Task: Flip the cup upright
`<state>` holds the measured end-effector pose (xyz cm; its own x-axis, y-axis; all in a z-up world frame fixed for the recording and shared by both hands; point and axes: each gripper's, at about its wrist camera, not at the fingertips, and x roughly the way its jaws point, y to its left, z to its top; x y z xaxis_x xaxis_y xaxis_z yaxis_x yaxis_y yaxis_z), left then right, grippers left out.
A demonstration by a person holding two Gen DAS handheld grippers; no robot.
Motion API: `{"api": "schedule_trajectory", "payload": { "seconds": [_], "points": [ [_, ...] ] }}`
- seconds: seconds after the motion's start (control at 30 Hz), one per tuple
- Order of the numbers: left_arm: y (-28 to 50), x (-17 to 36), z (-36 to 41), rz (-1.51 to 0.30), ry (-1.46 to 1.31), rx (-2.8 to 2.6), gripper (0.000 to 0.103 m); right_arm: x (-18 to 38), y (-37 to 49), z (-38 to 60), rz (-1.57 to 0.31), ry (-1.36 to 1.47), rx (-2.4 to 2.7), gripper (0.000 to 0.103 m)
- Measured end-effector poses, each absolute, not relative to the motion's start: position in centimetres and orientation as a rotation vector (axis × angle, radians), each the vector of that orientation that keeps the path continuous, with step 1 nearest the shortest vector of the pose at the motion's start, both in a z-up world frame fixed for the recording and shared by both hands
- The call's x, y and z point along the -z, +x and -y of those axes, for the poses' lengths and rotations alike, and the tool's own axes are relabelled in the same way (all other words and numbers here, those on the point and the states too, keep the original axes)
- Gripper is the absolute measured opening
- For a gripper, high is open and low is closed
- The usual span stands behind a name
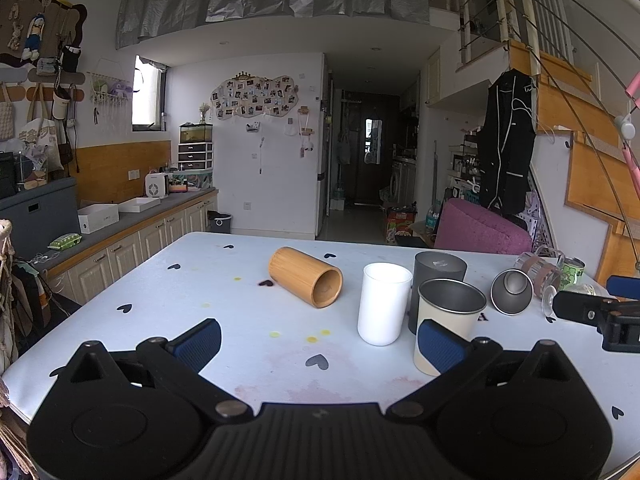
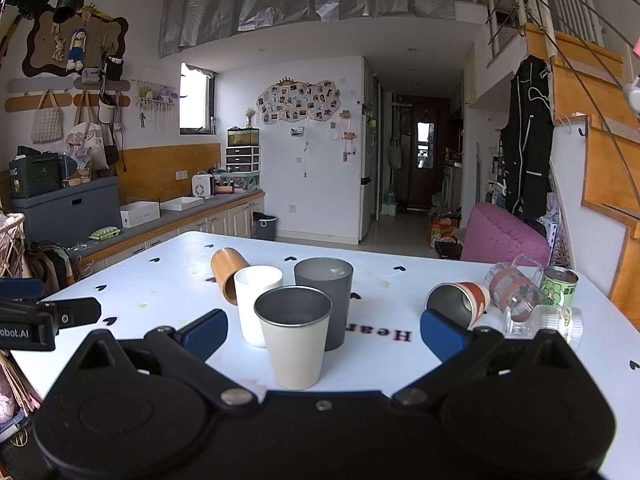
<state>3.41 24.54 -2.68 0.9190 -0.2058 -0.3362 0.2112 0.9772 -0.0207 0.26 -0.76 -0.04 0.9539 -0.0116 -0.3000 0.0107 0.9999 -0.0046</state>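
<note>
A bamboo cup [image 1: 306,282] lies on its side on the white table [image 1: 224,320], mouth toward me; it also shows in the right wrist view [image 2: 226,278]. A steel cup with an orange sleeve [image 2: 460,304] lies on its side too, seen end-on in the left wrist view [image 1: 512,292]. A cream steel cup [image 2: 294,336], a white cup [image 2: 256,300] and a dark grey cup [image 2: 326,300] stand upright. My left gripper [image 1: 318,344] is open and empty, its right finger beside the cream cup [image 1: 446,320]. My right gripper [image 2: 324,334] is open, the cream cup standing between its fingers, untouched.
A glass mug [image 2: 514,286], a green can [image 2: 558,286] and a small clear jar [image 2: 556,320] lie or stand at the table's right end. A counter with boxes [image 1: 120,212] runs along the left wall. A purple armchair [image 1: 480,228] stands beyond the table.
</note>
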Motion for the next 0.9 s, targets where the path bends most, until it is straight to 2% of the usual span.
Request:
{"api": "schedule_trajectory", "payload": {
  "seconds": [0.57,0.9],
  "points": [
    [3.4,3.4,-22.6,-0.336,0.011,0.213,0.103,0.2,0.2,0.6,-0.302,-0.002,0.004,0.103],
    [7.3,1.0,-22.7,-0.263,0.014,0.258,0.103,0.8,-0.1,1.0,-0.290,0.032,-0.003,0.103]
  ]
}}
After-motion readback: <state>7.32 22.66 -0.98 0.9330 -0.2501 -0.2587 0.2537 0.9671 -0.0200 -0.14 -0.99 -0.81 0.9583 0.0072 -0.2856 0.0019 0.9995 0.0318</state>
